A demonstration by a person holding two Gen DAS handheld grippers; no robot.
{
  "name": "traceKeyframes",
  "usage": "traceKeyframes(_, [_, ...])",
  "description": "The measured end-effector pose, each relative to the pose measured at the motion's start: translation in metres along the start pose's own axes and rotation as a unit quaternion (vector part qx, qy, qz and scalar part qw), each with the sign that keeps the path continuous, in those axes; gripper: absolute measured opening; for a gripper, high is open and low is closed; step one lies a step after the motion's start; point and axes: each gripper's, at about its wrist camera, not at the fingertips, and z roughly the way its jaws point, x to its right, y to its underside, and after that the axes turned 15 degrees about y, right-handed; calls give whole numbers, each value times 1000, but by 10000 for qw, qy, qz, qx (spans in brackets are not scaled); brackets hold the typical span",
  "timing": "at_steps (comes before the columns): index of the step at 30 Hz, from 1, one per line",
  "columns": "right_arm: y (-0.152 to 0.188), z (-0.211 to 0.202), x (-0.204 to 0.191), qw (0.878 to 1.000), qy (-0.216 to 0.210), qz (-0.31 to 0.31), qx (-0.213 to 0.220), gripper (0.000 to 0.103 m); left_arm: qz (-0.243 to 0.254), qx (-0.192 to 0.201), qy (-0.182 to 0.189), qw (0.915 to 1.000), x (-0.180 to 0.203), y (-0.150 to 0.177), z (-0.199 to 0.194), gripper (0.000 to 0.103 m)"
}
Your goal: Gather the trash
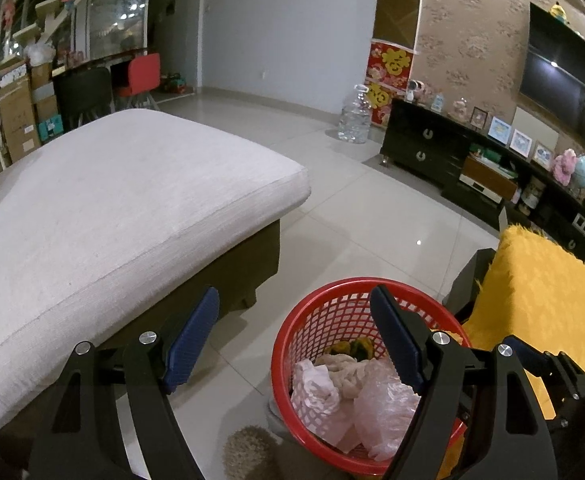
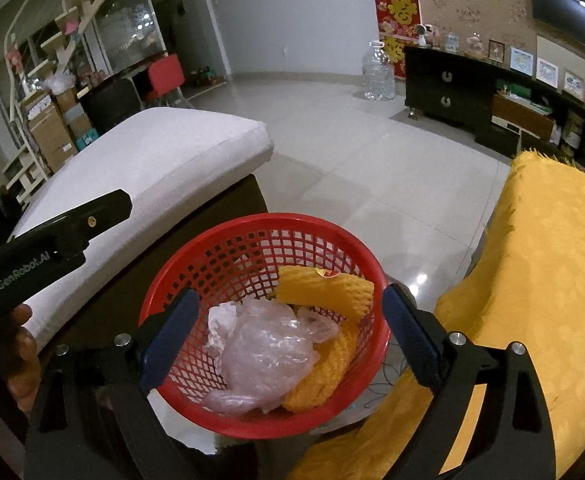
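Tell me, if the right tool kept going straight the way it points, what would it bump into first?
Probably the crumpled clear plastic bag in the red basket. The right tool is open and aimed down into it, though how far away it is stays unclear.

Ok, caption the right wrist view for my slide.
Open right gripper above round red plastic mesh basket holding crumpled clear plastic bag and yellow foam netting.

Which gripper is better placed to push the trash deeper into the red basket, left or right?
Probably right: the right gripper hangs open directly above the red basket; the left gripper sits off toward the sofa.
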Motion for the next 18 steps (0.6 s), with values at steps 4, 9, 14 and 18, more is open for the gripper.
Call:
traceKeyframes(4, [3, 0, -2, 10000, 68, -41, 10, 90, 45, 9, -41, 10000, 2, 1, 1, 78])
traceKeyframes(9, [11, 1, 3, 9999, 100, 67, -27, 90, 174, 40, -82, 9998, 6, 4, 0, 82])
traceKeyframes(14, [17, 0, 12, 9997, 131, 176, -119, 92, 239, 63, -54, 9997, 11, 5, -1, 85])
traceKeyframes(18, [21, -4, 23, 9993, 99, 347, -99, 96, 389, 88, -45, 9992, 18, 9, -2, 90])
